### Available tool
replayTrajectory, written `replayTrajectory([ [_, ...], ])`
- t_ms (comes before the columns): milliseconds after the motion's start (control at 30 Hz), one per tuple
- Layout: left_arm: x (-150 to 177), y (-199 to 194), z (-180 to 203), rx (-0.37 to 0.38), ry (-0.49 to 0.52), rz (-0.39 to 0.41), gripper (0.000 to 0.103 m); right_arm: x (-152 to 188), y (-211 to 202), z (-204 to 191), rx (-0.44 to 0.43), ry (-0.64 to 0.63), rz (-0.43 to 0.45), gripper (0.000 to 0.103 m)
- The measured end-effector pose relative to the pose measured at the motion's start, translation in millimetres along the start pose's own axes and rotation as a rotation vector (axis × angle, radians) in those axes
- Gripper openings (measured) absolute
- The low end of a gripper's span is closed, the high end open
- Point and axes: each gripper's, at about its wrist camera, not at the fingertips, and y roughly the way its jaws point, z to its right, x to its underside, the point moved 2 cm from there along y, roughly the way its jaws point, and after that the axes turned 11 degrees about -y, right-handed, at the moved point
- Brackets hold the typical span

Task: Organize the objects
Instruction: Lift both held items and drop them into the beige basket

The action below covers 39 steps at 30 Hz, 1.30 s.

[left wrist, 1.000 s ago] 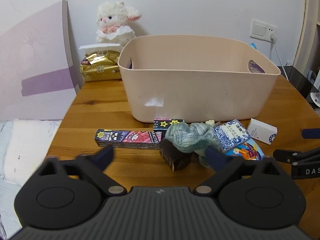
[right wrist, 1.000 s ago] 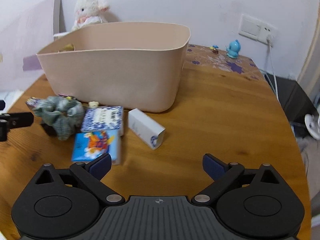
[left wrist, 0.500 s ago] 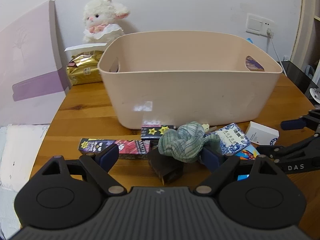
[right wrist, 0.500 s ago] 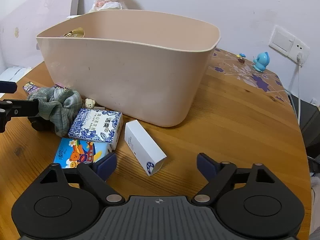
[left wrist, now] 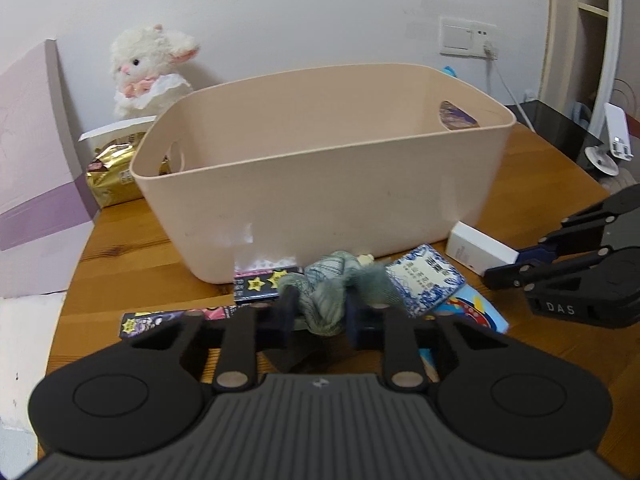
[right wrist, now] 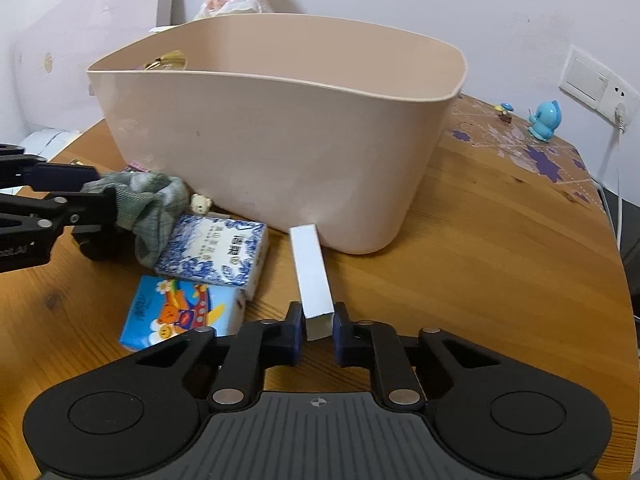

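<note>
Left tongs [left wrist: 320, 314] closing on a soft, bunched green cloth [left wrist: 336, 292] between their pads; right tongs [right wrist: 317, 330] pinch the near end of a light, stiff white box [right wrist: 311, 280]. Beige bin [right wrist: 280, 152] stands just beyond on the desk [right wrist: 500, 248].

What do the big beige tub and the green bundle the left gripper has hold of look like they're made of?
Beige tub: likely moulded plastic, matte with a faint sheen, one smooth seamless wall with a rolled rim. Green bundle: soft woven cloth, checked, crumpled into folds between the left gripper pads.
</note>
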Motion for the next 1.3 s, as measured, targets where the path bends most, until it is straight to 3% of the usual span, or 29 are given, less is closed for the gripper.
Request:
replayTrajectory([
  [100,1,1,-3,0.011,-0.009,-0.010,0.012,0,-3,-1,-0.003,0.003,0.007,0.012],
  [333,-2,-17,-10,0.020,-0.044,0.018,0.010,1,-29,0,0.023,0.021,0.054,0.012],
  [633,-24,-64,-15,0.029,-0.050,0.123,0.010,-6,-81,6,0.043,0.028,0.153,0.012],
  [867,-51,-86,-18,0.022,-0.054,0.221,0.010,-35,-107,13,0.073,0.026,0.239,0.012],
  [1133,-97,-60,-13,-0.023,-0.025,0.267,0.010,-83,-93,29,0.087,0.070,0.273,0.012],
  [1300,-114,-16,-10,-0.063,-0.025,0.200,0.010,-108,-63,37,0.084,0.103,0.228,0.012],
])
